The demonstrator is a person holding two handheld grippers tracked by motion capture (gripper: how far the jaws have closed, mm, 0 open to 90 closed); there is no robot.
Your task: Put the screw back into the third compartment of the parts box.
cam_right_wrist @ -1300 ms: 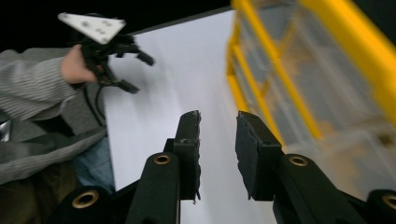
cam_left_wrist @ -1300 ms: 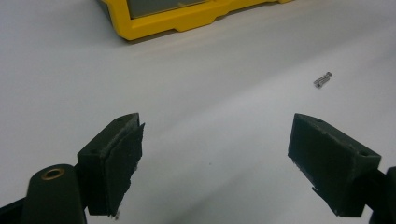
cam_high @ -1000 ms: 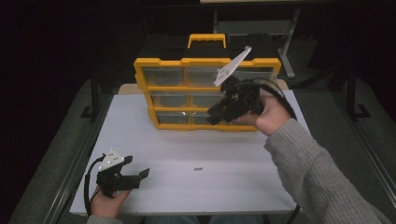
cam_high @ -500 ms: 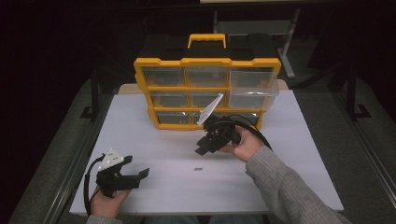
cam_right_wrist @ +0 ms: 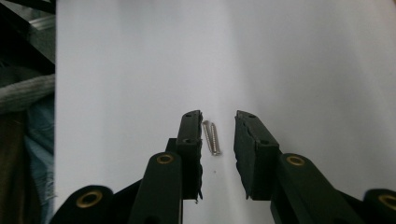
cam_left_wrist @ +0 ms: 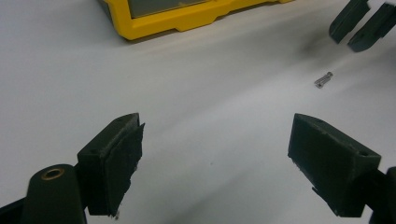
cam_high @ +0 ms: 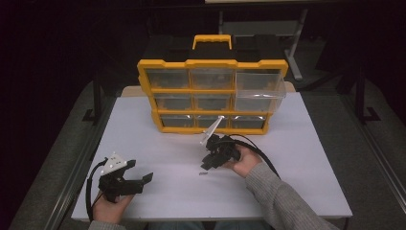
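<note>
- Right claw (cam_right_wrist: 218, 135) had just been narrowing its jaws, a small screw (cam_right_wrist: 211, 137) lying between them, not yet pinched.
- Left claw (cam_left_wrist: 215, 154) sat wide open, holding nothing.
- Screw lay on the white worktop (cam_high: 158, 143), near the front of the yellow drawer organizer (cam_high: 213, 96).

1. Surroundings: dark; the room beyond the table (cam_high: 306, 143) is nearly black in the high view.
2. Tabletop: evenly lit, pale with a faint violet cast; shadows soft.
3. Glare: mild sheen on the clear drawer fronts of the yellow organizer (cam_high: 213, 96).
4. Left gripper view: near parts soft, far corner blurred.
5. Right gripper view: tabletop washed out; small screw (cam_right_wrist: 212, 137) reasonably sharp, casting a close shadow.
</note>
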